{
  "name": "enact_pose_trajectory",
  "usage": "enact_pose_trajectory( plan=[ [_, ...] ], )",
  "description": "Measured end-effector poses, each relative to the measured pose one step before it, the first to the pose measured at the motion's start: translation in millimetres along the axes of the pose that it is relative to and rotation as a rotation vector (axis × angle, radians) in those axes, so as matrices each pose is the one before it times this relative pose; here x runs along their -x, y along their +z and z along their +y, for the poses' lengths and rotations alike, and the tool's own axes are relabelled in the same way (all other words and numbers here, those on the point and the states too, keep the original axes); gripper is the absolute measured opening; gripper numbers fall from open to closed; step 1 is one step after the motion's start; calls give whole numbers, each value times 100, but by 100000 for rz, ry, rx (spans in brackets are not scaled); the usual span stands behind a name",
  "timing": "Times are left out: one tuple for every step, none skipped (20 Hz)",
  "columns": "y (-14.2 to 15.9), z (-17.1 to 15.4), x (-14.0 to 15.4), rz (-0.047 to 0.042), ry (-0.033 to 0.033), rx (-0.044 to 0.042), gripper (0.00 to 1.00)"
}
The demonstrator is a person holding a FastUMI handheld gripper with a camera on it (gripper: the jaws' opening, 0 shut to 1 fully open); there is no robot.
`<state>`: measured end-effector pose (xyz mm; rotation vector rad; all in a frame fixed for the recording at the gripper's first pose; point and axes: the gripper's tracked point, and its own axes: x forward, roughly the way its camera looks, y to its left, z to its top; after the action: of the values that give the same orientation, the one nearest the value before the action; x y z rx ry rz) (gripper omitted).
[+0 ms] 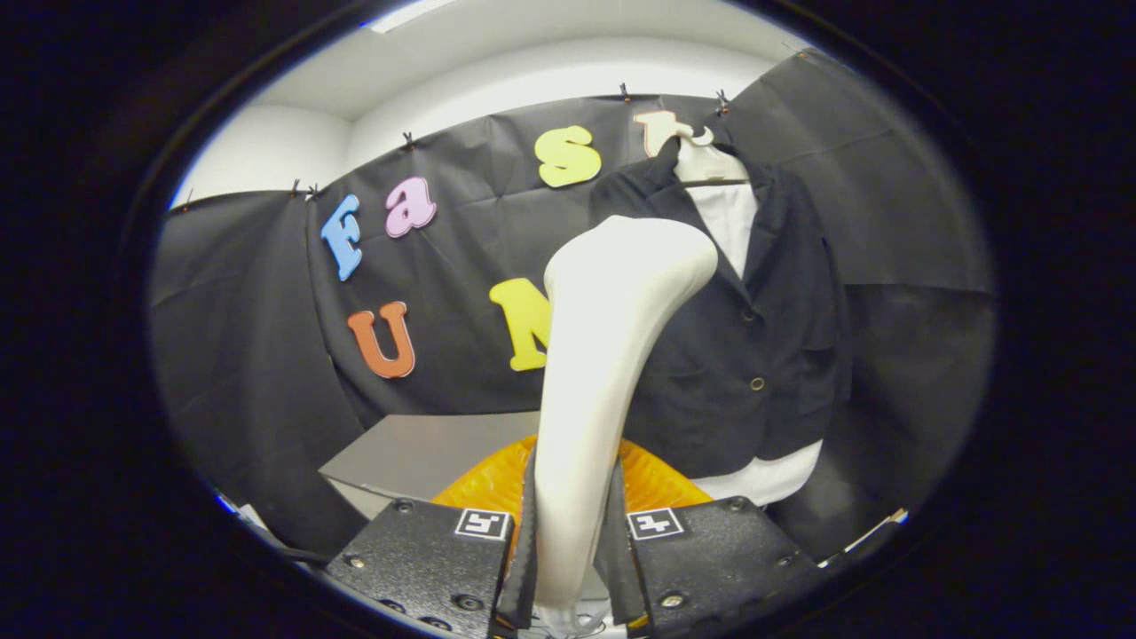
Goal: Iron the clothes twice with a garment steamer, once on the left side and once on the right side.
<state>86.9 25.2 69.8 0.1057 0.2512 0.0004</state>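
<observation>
While my fingers (572,541) are clamped on the white garment steamer (603,355), its head stands near the dark jacket (754,346) hanging far right; I should keep it upright and glide slowly down one side.

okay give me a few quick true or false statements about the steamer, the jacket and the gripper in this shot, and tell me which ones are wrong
1. The gripper is shut on the garment steamer. True.
2. The dark jacket lies flat on the table. False: it hangs on a hanger against the booth wall.
3. The steamer's head points toward the jacket. True.
4. The jacket hangs over a red shirt. False: the garment under it is white.
</observation>
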Motion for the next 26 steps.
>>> enact_pose_trajectory(
  plan=[
    [598, -1238, -18, -588, 11, 541, 35],
    [579, -1419, 89, -571, -130, 705, 35],
    [765, -1432, -62, -751, 62, 1034, 35],
    [745, -1320, -39, -803, 237, 1191, 35],
    [840, -1128, -172, -1154, 668, 1394, 35],
    [819, -933, -206, -1158, 938, 1478, 35],
    [796, -858, -375, -1560, 1491, 1699, 35],
    [783, -691, -373, -1252, 1744, 1948, 35],
    [792, -660, -584, -1227, 1646, 1942, 35],
    [865, -554, -709, -1250, 1603, 1444, 35],
    [875, -512, -847, -814, 1239, 969, 35],
    [699, -358, -805, -1370, 1939, 735, 35],
    [747, -156, -850, -1125, 2167, 302, 35],
    [490, -248, -673, -887, 2168, 546, 35],
    [684, -127, -836, -1309, 2286, 976, 35],
    [520, -23, -738, -1120, 1800, 1335, 35],
    [596, 17, -749, -1321, 1783, 1584, 35],
    [520, -134, -776, -952, 1361, 1361, 35],
    [430, -208, -853, -662, 1356, 1521, 35],
    [362, -122, -865, -536, 1173, 1192, 35],
    [167, -212, -775, 198, 690, 831, 35],
    [-50, -221, -801, 207, 687, 385, 35],
    [-86, -167, -719, 869, 516, -99, 35],
    [-411, -100, -464, 731, 308, -512, 35],
    [-471, -89, -487, 1067, 307, -977, 35],
    [-628, -105, -398, 966, 328, -1286, 35]
  ],
)
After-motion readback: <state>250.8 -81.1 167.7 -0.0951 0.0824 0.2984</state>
